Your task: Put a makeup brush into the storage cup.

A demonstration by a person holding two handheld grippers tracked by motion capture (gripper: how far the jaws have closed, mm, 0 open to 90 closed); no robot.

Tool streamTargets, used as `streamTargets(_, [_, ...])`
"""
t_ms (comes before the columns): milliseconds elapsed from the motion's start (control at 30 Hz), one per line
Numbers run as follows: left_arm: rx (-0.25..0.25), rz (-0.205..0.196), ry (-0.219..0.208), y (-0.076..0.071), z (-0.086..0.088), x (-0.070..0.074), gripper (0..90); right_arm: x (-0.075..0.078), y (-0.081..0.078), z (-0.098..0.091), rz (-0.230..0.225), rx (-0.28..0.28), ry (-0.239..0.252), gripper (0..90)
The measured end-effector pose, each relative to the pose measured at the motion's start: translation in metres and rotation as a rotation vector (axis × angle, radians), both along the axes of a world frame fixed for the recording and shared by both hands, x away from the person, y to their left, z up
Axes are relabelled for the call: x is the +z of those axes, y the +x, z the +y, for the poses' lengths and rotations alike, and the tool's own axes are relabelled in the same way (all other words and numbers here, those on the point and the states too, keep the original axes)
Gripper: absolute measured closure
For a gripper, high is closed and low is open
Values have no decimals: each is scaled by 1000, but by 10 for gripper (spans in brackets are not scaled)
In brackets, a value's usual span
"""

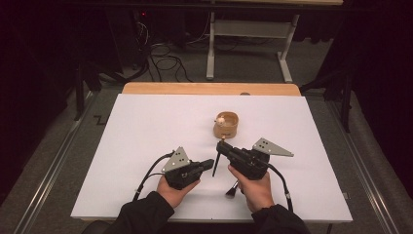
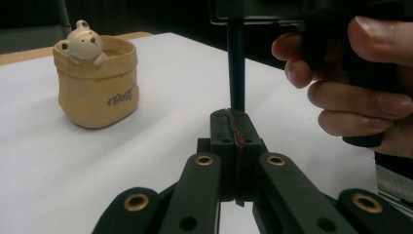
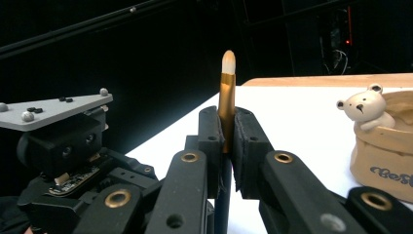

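Note:
A thin brush (image 1: 215, 169) with a black handle, a gold ferrule and a pale tip (image 3: 228, 63) stands nearly upright, and my right gripper (image 1: 221, 145) (image 3: 226, 141) is shut on it near the ferrule. Its handle (image 2: 236, 73) hangs down to the white table just ahead of my left gripper (image 1: 210, 163) (image 2: 235, 131), whose jaws are shut with nothing between them. A tan sack-shaped pot with a little bear on its rim (image 1: 226, 124) (image 2: 95, 87) (image 3: 389, 151) sits just beyond the right gripper.
A second small brush (image 1: 232, 190) lies on the white sheet (image 1: 146, 126), partly under the right hand. A wooden table edge (image 1: 209, 88) runs along the back. The left gripper's grey plate (image 3: 53, 109) is close beside the right gripper.

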State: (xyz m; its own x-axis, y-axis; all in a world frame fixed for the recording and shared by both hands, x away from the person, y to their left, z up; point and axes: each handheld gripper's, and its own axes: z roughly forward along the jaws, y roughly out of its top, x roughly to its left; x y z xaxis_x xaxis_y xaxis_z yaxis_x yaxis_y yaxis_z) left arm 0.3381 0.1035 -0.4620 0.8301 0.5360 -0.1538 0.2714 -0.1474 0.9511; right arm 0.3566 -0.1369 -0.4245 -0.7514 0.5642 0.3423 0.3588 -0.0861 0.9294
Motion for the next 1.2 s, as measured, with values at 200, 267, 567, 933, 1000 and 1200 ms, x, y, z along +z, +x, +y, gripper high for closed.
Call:
streamTargets(200, [3,-1,0,0,1,1,900,1,-1,0,-19,-1,-9,855])
streamTargets(267, [5,-4,0,0,1,1,900,2,-1,-1,-23,-5,-11,855])
streamTargets(567, [31,-2,2,2,6,3,900,5,-2,-5,-56,-28,-42,855])
streamTargets(933, [57,3,20,1,11,9,893,9,-4,-13,-115,-67,-87,855])
streamTargets(1000, [64,3,25,2,13,9,891,10,-4,-14,-121,-74,-95,855])
streamTargets(1200, [96,3,63,7,22,11,854,10,-3,-16,-138,-87,-113,855])
